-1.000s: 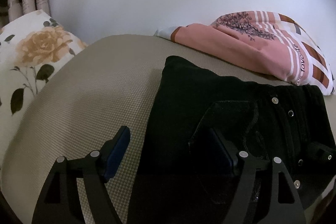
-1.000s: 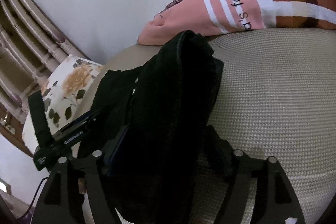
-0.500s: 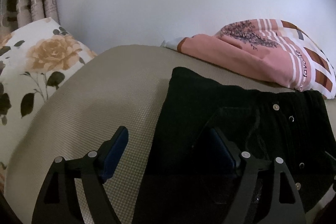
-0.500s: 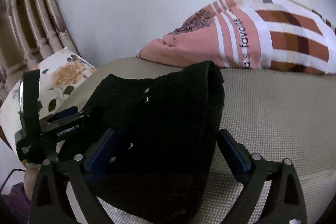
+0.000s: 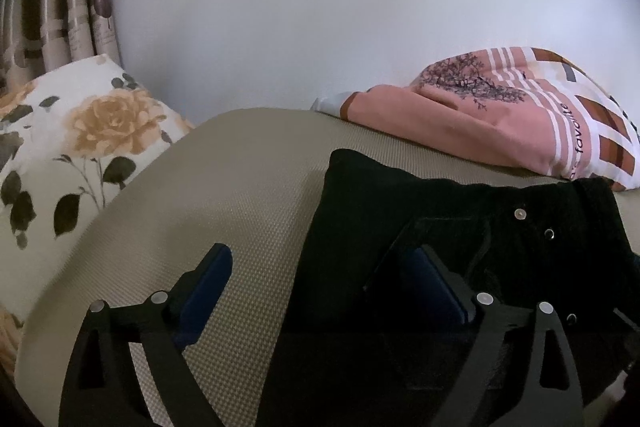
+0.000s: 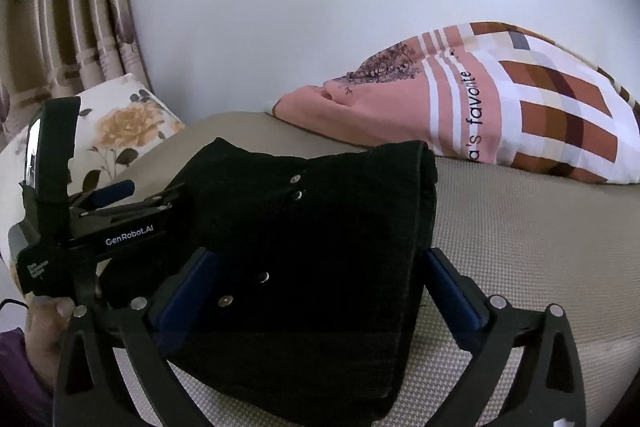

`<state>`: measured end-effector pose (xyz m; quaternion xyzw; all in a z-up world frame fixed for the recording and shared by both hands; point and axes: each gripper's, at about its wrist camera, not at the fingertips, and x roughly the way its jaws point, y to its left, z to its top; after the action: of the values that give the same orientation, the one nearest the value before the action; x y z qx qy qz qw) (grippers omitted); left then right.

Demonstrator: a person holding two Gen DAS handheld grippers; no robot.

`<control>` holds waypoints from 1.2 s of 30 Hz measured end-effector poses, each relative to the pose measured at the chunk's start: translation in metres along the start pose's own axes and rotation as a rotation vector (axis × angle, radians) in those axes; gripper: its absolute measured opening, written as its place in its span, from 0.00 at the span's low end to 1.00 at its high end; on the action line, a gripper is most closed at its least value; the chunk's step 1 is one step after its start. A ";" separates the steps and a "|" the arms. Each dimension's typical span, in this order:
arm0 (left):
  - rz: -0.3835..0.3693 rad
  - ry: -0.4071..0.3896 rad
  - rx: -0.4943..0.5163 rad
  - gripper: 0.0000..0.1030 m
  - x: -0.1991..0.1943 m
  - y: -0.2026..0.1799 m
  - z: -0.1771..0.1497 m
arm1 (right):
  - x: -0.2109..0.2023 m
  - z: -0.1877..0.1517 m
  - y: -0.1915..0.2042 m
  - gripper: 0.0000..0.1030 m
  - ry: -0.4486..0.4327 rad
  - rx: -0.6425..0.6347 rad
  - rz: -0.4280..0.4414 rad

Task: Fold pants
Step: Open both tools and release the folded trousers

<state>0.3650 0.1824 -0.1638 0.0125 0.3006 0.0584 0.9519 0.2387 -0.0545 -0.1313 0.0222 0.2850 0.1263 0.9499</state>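
Your black pants [image 6: 312, 251] lie folded in a compact bundle on the beige mattress [image 6: 520, 247], centre of the right wrist view, snaps facing up.

Right gripper [image 6: 320, 291]: jaws have just been opening and now stand wide. The bundle sits between the blue pads [image 6: 452, 291] at bottom centre, but neither pad presses on it; there's a gap of mattress at the right pad, and the left pad sits at the fabric's edge. Nothing gripped.

Left gripper [image 5: 320, 291]: jaws also just opened further and stand wide. In the left wrist view the pants [image 5: 460, 227] fill the lower right; their left edge runs down between the fingers. Left pad [image 5: 208, 287] is over bare mattress, and the right pad is over the dark cloth. Contact there is hard to read, black on black, but no pinch.

In the right wrist view, your left gripper [image 6: 116, 191] shows at mid-left beside the bundle.

Pink striped pillow [image 6: 480, 107] is at upper right, just behind the pants. Floral pillow [image 5: 80, 131] is at left, well apart from them.
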 end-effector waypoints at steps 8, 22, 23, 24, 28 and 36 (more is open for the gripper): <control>0.005 -0.007 0.000 0.90 -0.001 0.000 0.000 | -0.001 -0.002 0.000 0.99 -0.003 -0.009 -0.005; 0.013 -0.032 0.007 0.92 -0.007 -0.001 0.000 | -0.001 0.001 0.004 0.99 -0.003 -0.041 -0.033; 0.013 -0.033 0.007 0.93 -0.007 -0.001 0.000 | -0.001 0.001 0.004 0.99 -0.003 -0.043 -0.036; 0.013 -0.033 0.007 0.93 -0.007 -0.001 0.000 | -0.001 0.001 0.005 0.99 -0.003 -0.046 -0.039; 0.014 -0.035 0.006 0.93 -0.007 -0.001 0.000 | -0.001 0.001 0.006 0.99 -0.002 -0.054 -0.048; 0.014 -0.035 0.005 0.93 -0.007 0.000 0.000 | -0.001 0.001 0.008 0.99 -0.003 -0.065 -0.061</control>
<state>0.3588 0.1814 -0.1597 0.0181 0.2838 0.0641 0.9566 0.2369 -0.0472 -0.1289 -0.0171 0.2798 0.1061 0.9540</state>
